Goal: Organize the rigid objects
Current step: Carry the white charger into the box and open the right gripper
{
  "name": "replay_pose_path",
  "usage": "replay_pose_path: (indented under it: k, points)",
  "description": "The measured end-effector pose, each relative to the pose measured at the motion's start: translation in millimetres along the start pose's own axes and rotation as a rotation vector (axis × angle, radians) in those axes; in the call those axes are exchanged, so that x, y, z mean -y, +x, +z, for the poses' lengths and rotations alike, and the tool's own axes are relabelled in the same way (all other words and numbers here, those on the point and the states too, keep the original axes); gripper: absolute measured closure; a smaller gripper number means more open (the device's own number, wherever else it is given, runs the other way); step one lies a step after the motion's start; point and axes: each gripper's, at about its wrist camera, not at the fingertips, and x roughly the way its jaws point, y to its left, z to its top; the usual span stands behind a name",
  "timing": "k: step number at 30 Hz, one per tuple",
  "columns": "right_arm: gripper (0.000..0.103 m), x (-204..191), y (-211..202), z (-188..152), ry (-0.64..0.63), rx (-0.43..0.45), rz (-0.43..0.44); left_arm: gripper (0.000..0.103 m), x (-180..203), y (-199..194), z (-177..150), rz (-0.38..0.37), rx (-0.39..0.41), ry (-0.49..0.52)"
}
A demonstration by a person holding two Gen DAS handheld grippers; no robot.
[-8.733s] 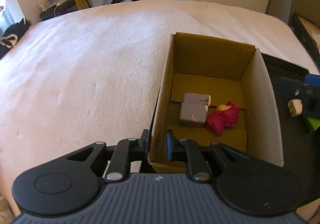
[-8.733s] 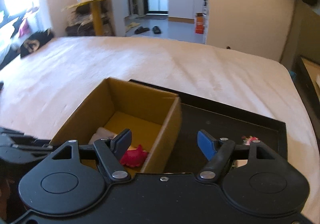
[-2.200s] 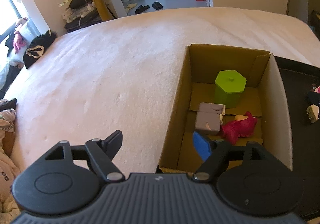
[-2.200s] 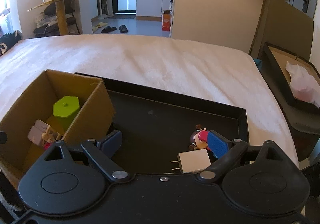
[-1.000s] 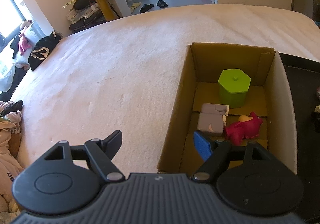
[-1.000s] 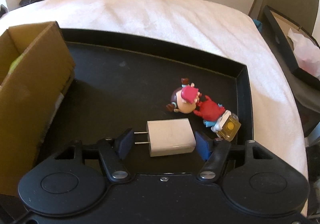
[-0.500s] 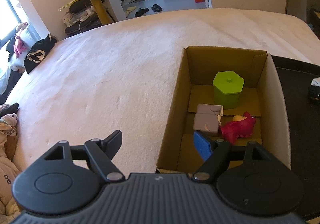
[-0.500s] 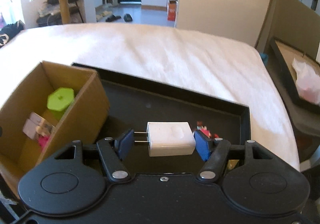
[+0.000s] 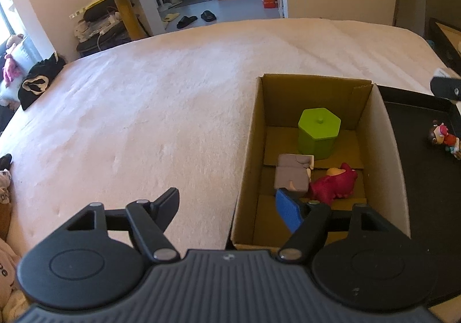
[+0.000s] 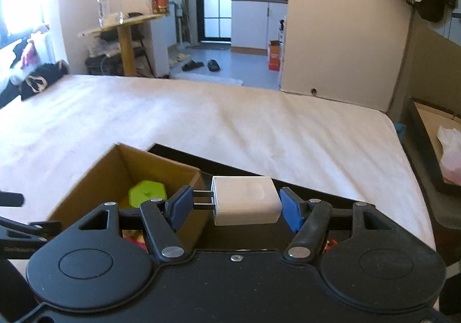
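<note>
**Charger in the right fingers, box down and to the left**

The white charger (image 10: 246, 200) is clamped in the right gripper (image 10: 234, 207), its long axis lying across the fingers: the two prongs press against the left pad and the flat back against the right pad. It hangs in the air over the black tray (image 10: 317, 187), just past the cardboard box's near-right wall. The cardboard box (image 10: 95, 176) lies down and to the left of it, so the coming move looks like a short carry leftward over that wall before release. Inside the box sit a green hexagonal container (image 9: 318, 132), a grey block (image 9: 292, 174) and a red figure (image 9: 335, 183). The left gripper (image 9: 227, 204) holds nothing; its fingers straddle the box's near-left corner and are closing. A small doll (image 9: 442, 137) lies on the tray, which rests beside the box on the bed (image 9: 158, 109)
</note>
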Motion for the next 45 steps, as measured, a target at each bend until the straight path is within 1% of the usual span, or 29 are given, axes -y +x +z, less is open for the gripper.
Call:
replay_pose_path:
  k: [3, 6, 8, 12, 17, 18, 20, 23, 27, 29, 33, 39, 43, 45]
  points:
    - [0.039, -5, -1, 3, -0.003, 0.021, 0.018, 0.031, -6, 2, 1, -0.039, -0.010, 0.001]
    - [0.039, -8, 1, 5, 0.001, 0.023, 0.029, 0.036, -8, 6, 1, -0.057, -0.023, 0.009]
    - [0.039, -11, 1, 7, 0.002, 0.029, 0.035, 0.043, -12, 8, 3, -0.070, -0.031, 0.007]
    - [0.039, -17, 1, 9, 0.002, 0.037, 0.051, 0.048, -18, 14, 4, -0.093, -0.041, 0.008]
    - [0.039, -27, 4, 8, -0.010, 0.032, 0.066, 0.064, -23, 21, 2, -0.129, -0.063, -0.009]
    - [0.039, -30, 5, 8, -0.016, 0.031, 0.073, 0.065, -23, 21, 2, -0.132, -0.062, -0.008]
    - [0.039, -34, 5, 8, -0.026, 0.030, 0.083, 0.071, -23, 22, 1, -0.141, -0.061, -0.002]
    - [0.039, -41, 8, 7, -0.036, 0.021, 0.108, 0.078, -22, 25, 1, -0.157, -0.064, 0.000]
    - [0.039, -52, 16, 4, -0.064, 0.002, 0.126, 0.085, -23, 28, 0, -0.188, -0.063, -0.007]
    - [0.039, -59, 20, 1, -0.081, -0.010, 0.129, 0.091, -22, 29, -1, -0.205, -0.060, -0.002]
    - [0.039, -73, 28, -2, -0.127, -0.026, 0.119, 0.094, -21, 32, -3, -0.221, -0.053, 0.002]
    - [0.039, -87, 39, -9, -0.199, -0.037, 0.068, 0.094, -28, 41, -5, -0.255, -0.058, -0.008]
    - [0.038, -93, 44, -13, -0.259, -0.033, 0.000, 0.094, -32, 45, -5, -0.282, -0.060, -0.023]
    - [0.038, -93, 44, -14, -0.265, -0.025, -0.003, 0.094, -32, 47, -5, -0.292, -0.064, -0.027]
